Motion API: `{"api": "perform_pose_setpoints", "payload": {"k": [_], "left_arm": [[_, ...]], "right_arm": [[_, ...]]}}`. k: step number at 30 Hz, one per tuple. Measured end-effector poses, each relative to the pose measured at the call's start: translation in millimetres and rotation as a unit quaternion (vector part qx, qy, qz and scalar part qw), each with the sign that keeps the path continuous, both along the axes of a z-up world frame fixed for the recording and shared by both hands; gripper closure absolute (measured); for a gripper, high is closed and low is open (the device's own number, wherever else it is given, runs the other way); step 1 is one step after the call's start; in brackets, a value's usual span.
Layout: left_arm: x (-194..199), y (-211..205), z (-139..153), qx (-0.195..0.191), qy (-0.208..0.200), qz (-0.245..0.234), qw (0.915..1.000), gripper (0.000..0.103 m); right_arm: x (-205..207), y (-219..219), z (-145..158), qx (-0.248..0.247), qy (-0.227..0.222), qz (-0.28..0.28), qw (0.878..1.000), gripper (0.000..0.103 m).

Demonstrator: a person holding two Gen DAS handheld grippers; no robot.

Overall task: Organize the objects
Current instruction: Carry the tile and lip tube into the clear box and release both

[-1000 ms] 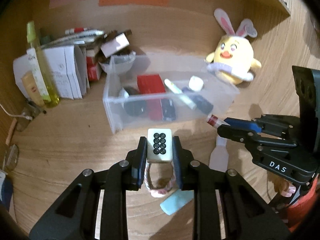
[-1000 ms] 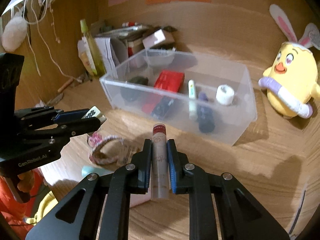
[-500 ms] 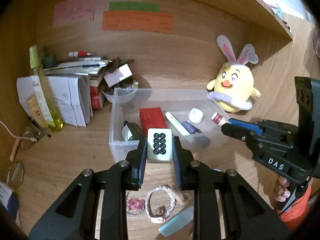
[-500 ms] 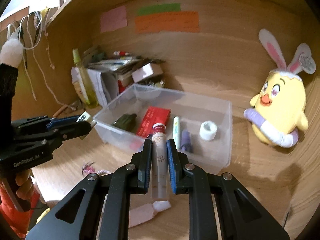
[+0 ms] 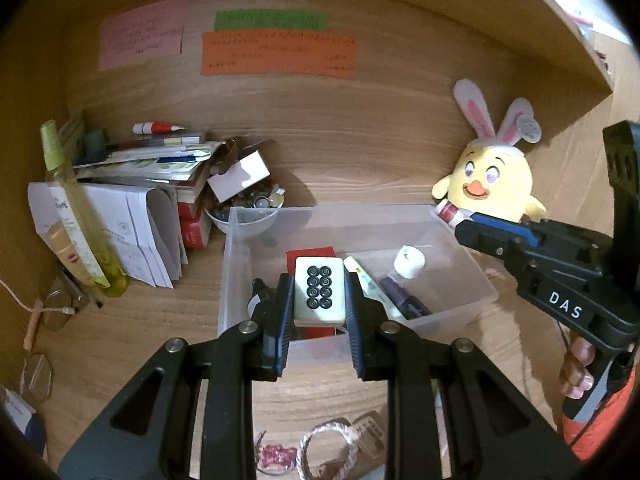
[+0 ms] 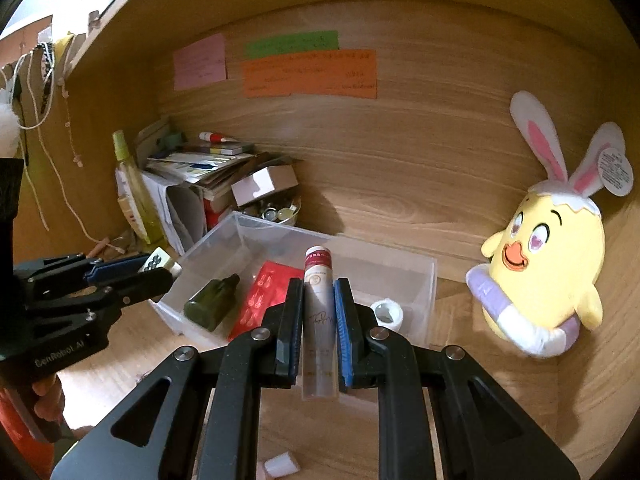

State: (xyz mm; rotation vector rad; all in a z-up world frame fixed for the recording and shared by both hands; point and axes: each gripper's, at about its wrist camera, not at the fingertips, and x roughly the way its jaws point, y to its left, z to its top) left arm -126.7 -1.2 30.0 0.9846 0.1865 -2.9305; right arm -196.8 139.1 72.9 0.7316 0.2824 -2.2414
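**Wooden nook, one clear bin, two loaded tongs**

Wood-grain surface (image 5: 132,332) under a wood back wall carrying three paper notes: pink (image 5: 141,42), green (image 5: 271,21), orange (image 5: 279,55). One clear plastic bin (image 5: 234,264) near the middle, holding one dark green bottle (image 6: 212,305), one red packet (image 6: 266,300), one white tube with green print (image 5: 366,284), one dark purple pen-like item (image 5: 402,300) and one small white roll (image 5: 408,262).

Left tongs (image 5: 319,300) clamped on one cream tile (image 5: 319,292) bearing eight black rings, held above the bin's near wall. Right tongs (image 6: 319,320) closed on one slim cosmetic tube (image 6: 319,288) with a red band, pointing at the bin from its near side; its tip seen at the bin's far right corner in the left view.

Left of the bin: one tall yellow-green spray bottle (image 5: 78,216), a leaning stack of papers and books (image 5: 140,208), one small bowl of trinkets (image 5: 250,210) touching the bin's back corner. One yellow bunny-eared plush (image 6: 548,272) to the right, apart from the bin. Near edge: one braided loop with a tag (image 5: 340,446), a pink trinket (image 5: 276,454), one small white cap (image 6: 282,464).

Bin top open and unobstructed; bare wood in front of the bin and between bin and plush.
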Motion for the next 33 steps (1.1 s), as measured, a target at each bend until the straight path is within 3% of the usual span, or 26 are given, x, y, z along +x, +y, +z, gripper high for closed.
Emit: {"api": "perform_pose_setpoints", "payload": {"k": [9,22,33], "left_arm": [[-30,2,-15,-0.002,-0.026,-0.002,0.9997,0.079],[-66,-1,-42,-0.008,-0.073,-0.006,0.9973,0.079],[-81,1,-62,-0.001,-0.098,-0.019,0.9950,0.079]], "right_arm": [[-23,-15,-14,0.022,-0.013,0.000,1.000,0.089],[-55,-27,-61,0.062,-0.061,-0.017,0.996,0.089],[-65,-34,-79,0.085,-0.078,-0.019,0.993,0.089]]}}
